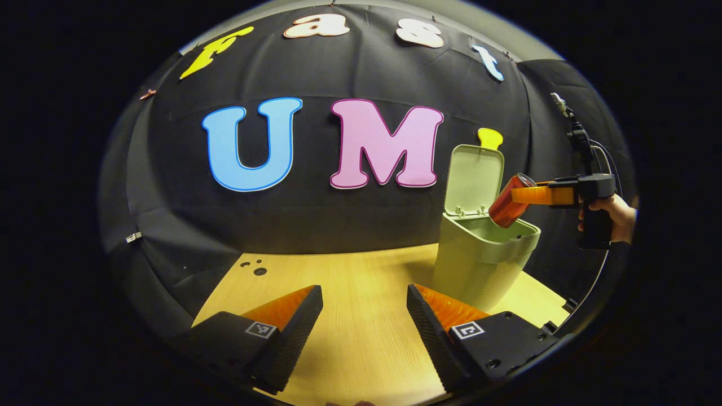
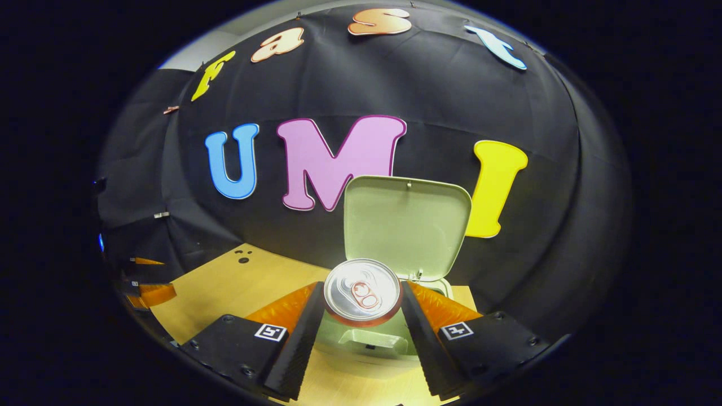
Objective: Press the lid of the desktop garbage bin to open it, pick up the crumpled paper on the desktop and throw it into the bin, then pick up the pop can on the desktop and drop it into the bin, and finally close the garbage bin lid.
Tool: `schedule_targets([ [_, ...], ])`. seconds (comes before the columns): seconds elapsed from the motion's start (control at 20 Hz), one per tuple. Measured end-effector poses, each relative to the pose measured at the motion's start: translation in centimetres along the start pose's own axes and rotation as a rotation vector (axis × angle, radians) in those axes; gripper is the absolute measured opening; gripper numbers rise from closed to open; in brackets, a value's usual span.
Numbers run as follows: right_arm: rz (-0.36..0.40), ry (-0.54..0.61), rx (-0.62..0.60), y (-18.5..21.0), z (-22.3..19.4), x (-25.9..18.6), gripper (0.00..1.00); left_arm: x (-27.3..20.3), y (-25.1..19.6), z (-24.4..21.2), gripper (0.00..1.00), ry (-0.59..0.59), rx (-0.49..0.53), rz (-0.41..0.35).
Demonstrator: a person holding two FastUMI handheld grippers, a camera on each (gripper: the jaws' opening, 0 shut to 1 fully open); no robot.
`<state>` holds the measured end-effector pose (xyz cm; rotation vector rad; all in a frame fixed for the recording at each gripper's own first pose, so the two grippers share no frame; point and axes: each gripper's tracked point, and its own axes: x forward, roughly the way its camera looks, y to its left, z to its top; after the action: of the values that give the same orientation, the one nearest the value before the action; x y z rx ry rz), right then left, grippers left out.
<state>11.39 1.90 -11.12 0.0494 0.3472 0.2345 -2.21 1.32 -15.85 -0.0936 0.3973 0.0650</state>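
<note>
Can poised over the open bin

The right gripper (image 2: 361, 316) has its jaws closed on the can (image 1: 510, 201), which hangs tilted just above the bin (image 1: 479, 265) mouth, lower end dipping inside, in front of the raised lid (image 1: 474, 177). The left gripper (image 1: 364, 321), jaws wide apart and empty, sits well left of the bin, over the table (image 1: 350, 282).
</note>
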Motion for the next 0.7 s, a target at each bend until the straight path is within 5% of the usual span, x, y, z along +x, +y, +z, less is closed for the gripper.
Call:
schedule_targets([
  [0.7, -0.023, 0.247, 0.062, -3.2, -8.2, 6.7, 0.84, 2.2, 1.7, -1.1, 0.97, 0.052, -0.052, 0.091],
])
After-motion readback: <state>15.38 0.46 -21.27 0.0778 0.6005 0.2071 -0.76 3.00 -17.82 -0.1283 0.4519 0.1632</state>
